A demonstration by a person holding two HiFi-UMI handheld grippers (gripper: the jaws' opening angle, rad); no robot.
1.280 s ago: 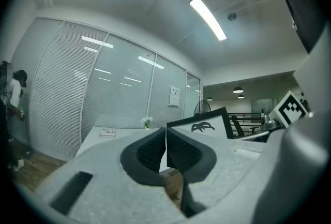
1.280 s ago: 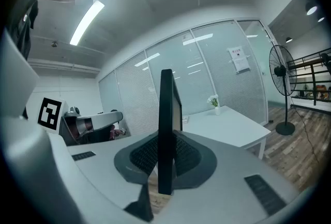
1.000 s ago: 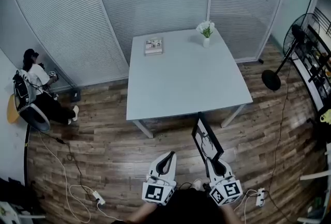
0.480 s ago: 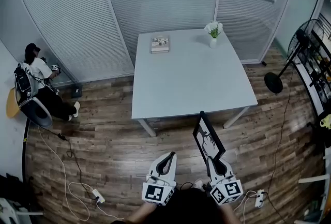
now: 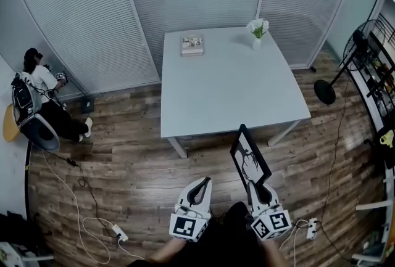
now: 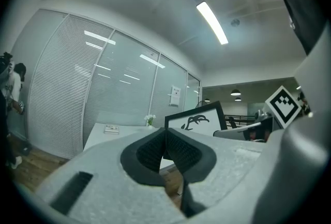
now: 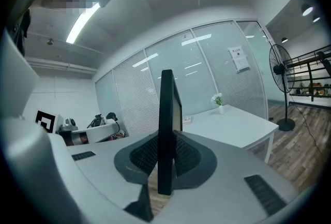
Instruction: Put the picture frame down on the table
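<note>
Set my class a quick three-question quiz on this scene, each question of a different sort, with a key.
1. True or false: the picture frame already lies on the table.
2. Fill in: the left gripper has its jaws ___, with nothing between them.
3. What grips the frame? A. the right gripper, clamped on its edge; B. both grippers; C. nothing.
Key: 1 false; 2 shut; 3 A.
</note>
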